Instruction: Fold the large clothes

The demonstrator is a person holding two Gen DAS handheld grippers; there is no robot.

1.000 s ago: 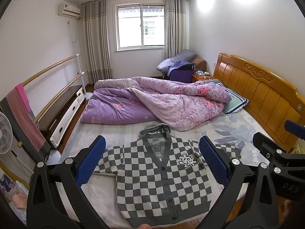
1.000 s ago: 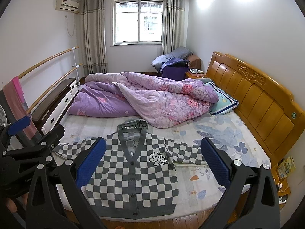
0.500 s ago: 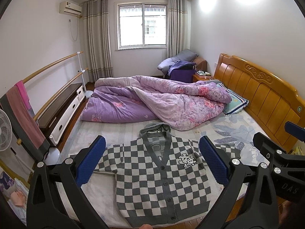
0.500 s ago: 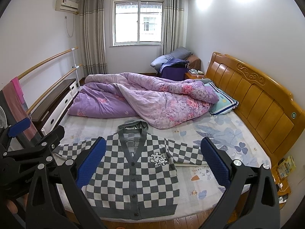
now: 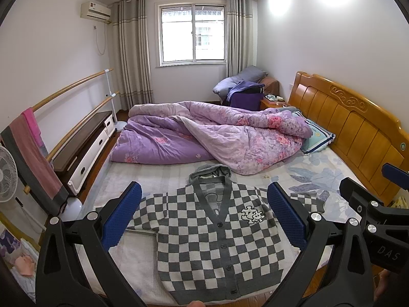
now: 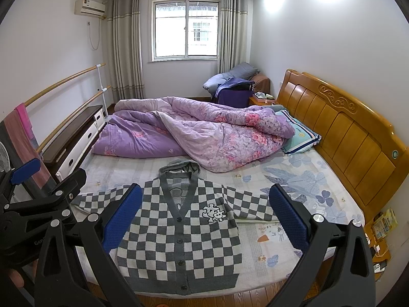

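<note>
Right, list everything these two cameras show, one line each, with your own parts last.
cardigan: one, grey and white checked, flat, buttoned, near edge of bed
quilt: one, purple floral, bunched beyond the cardigan
pillow: one, teal with striped border, by headboard
headboard: one, orange wood, right side
bed sheet: one, pale, blue leaf print
window: one, white frame, far wall
air conditioner: one, white, upper left wall
fan: one, white, far left
left gripper: one, black, blue pads, open, above the cardigan
right gripper: one, black, blue pads, open, above the cardigan
</note>
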